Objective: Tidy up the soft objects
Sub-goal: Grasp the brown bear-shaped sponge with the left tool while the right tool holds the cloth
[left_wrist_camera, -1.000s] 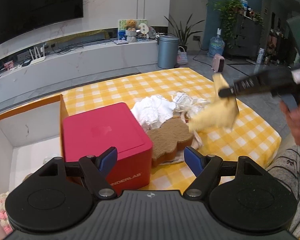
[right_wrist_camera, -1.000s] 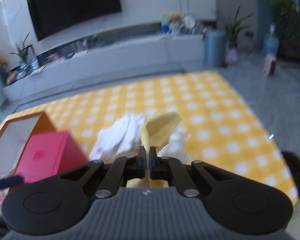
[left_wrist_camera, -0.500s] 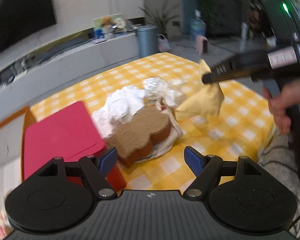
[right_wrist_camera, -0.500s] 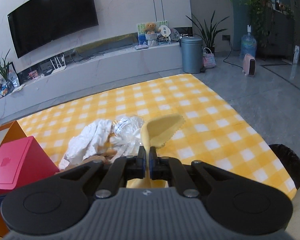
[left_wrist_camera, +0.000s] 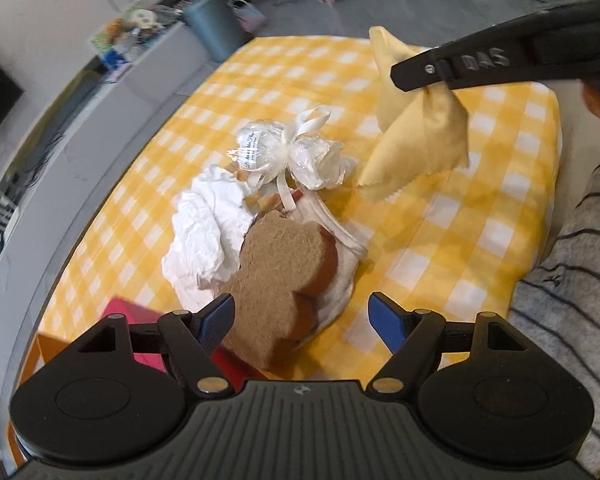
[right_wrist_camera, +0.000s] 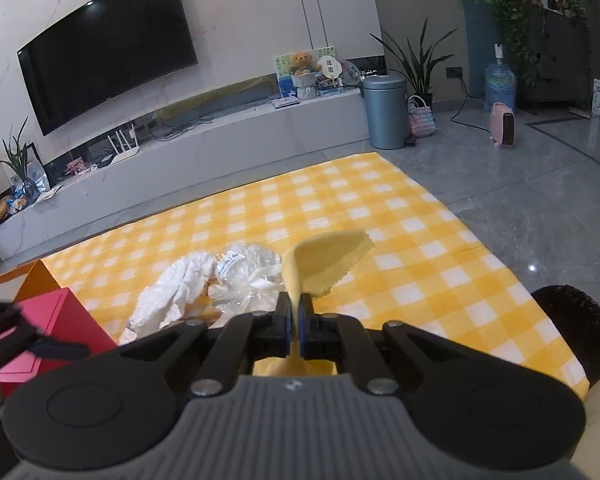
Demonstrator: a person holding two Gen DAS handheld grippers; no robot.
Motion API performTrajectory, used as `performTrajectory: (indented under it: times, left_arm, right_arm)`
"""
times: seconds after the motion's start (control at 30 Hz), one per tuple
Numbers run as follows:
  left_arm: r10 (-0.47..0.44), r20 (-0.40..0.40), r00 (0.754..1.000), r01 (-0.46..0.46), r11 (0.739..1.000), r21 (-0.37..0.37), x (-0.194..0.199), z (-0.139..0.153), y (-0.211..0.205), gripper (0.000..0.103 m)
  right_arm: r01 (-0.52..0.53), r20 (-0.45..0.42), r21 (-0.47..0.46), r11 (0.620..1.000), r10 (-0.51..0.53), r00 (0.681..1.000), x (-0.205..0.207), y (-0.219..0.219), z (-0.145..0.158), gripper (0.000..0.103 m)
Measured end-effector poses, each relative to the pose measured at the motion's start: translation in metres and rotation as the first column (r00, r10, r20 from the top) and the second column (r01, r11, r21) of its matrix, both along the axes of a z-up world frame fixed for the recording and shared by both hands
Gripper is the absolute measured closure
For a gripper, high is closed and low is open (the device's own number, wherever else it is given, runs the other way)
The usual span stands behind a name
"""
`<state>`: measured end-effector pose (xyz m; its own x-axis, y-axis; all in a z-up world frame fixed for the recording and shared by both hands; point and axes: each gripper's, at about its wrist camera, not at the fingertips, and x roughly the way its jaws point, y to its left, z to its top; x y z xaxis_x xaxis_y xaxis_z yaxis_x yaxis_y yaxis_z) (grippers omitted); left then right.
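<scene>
While the yellow-and-white checked cloth point(right_wrist_camera: 380, 220) takes up most of both views, the soft things lie bunched together near its edge by the red box point(right_wrist_camera: 56, 320), probably so they can be picked off one at a time. Biggest in the pile is the crumpled white cloth point(left_wrist_camera: 204, 236); touching it on the near side is a brown bear-shaped sponge point(left_wrist_camera: 280, 276), resting on a pale fabric piece, and behind them sits a clear wrapped bundle tied with white ribbon point(left_wrist_camera: 288, 152). Lifted clear of the table hangs the yellow cloth point(left_wrist_camera: 416, 132), pinched at one fold so its loose, zigzag-cut corner droops free — a grip that suits a thin, limp rag. It is the right gripper point(right_wrist_camera: 298, 320) that has it, fingers pressed fully together on the fabric. Wide apart and holding nothing, the left gripper point(left_wrist_camera: 300, 316) points steeply down over the sponge, which I judge to be its next target. Only the left wrist view shows the sponge whole, the cloth dangling below the other tool and a striped sleeve point(left_wrist_camera: 572, 308); only the right wrist view shows the pinch itself — plus the orange box point(right_wrist_camera: 36, 276) behind the red one.
</scene>
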<state>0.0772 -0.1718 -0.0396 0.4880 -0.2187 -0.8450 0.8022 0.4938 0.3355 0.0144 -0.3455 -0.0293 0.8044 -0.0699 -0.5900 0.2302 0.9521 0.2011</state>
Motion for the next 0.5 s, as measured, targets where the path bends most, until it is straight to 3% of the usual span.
performTrajectory:
  times: [0.13, 0.27, 0.33, 0.5]
  left_arm:
    - [-0.105, -0.116, 0.988, 0.106, 0.994, 0.000, 0.022, 0.002, -0.008, 0.014]
    - [-0.198, -0.182, 0.963, 0.213, 0.975, 0.067, 0.039, -0.009, -0.019, 0.014]
    - [-0.205, -0.220, 0.954, 0.234, 0.966, 0.110, 0.047, -0.020, -0.024, 0.014]
    - [-0.152, -0.211, 0.966, 0.192, 0.963, 0.189, 0.071, -0.043, -0.030, 0.014]
  right_arm:
    - [-0.002, -0.013, -0.009, 1.000, 0.002, 1.000, 0.001, 0.001, -0.002, 0.102]
    - [-0.004, -0.013, -0.010, 1.000, 0.004, 1.000, 0.001, 0.001, -0.003, 0.102]
    - [-0.005, -0.015, -0.014, 1.000, 0.005, 1.000, 0.002, 0.001, -0.003, 0.102]
    - [-0.009, -0.014, -0.012, 1.000, 0.009, 1.000, 0.002, 0.000, -0.004, 0.102]
